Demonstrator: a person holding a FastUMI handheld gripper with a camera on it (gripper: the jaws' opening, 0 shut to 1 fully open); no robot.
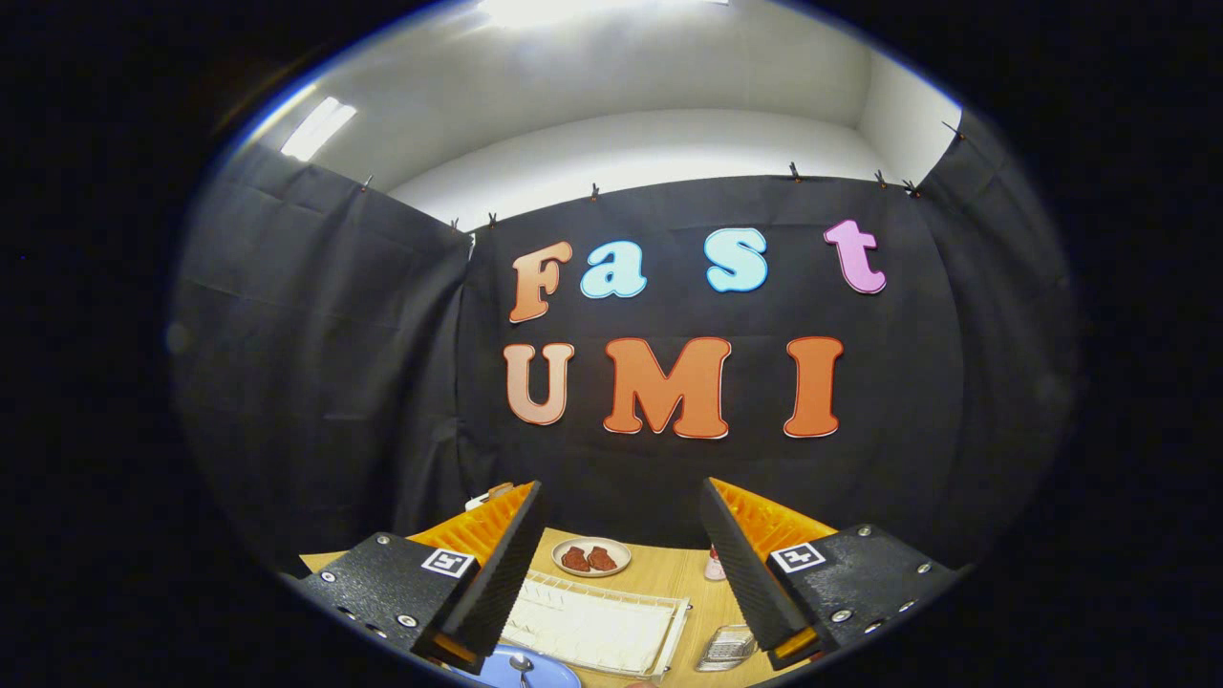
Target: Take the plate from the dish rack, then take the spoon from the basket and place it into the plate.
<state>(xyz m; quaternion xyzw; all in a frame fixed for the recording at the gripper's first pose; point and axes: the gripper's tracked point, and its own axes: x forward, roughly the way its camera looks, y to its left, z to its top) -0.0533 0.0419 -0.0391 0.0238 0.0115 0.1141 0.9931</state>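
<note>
gripper: fingers wide apart, holding nothing, raised above tabletop
spoon: lies in blue plate at 6 o'clock, so the task looks done
dish rack: just past the plate, at 12 o'clock from it

Bright light pours from the ceiling panels, blown out to white glare overhead, while the booth's black cloth soaks it up and stays dim. The wooden table is evenly lit with soft shadows. Fisheye bending curves everything near the rim, where sharpness falls away.
</note>
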